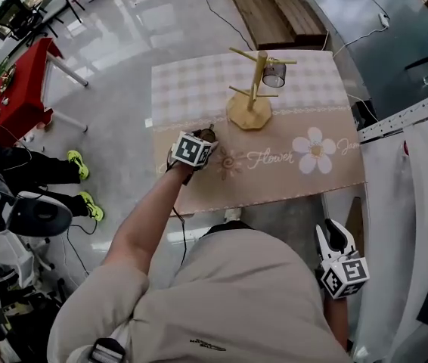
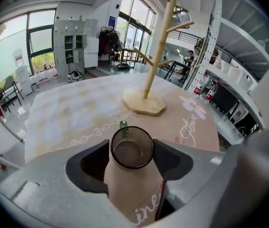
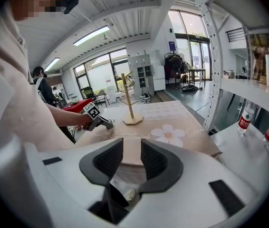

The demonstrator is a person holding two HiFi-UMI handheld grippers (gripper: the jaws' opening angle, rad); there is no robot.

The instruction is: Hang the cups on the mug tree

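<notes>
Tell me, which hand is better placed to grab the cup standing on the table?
Left. The left gripper is down at the table, open jaws either side of the glass cup, with the mug tree just beyond. The right gripper hangs by the person's hip, off the table, empty.

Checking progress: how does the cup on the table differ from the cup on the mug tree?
The table cup stands upright between the left gripper's open jaws; the tree cup hangs from an upper peg. The table cup's handle is green; the tree cup's is unclear. Both look see-through.
</notes>
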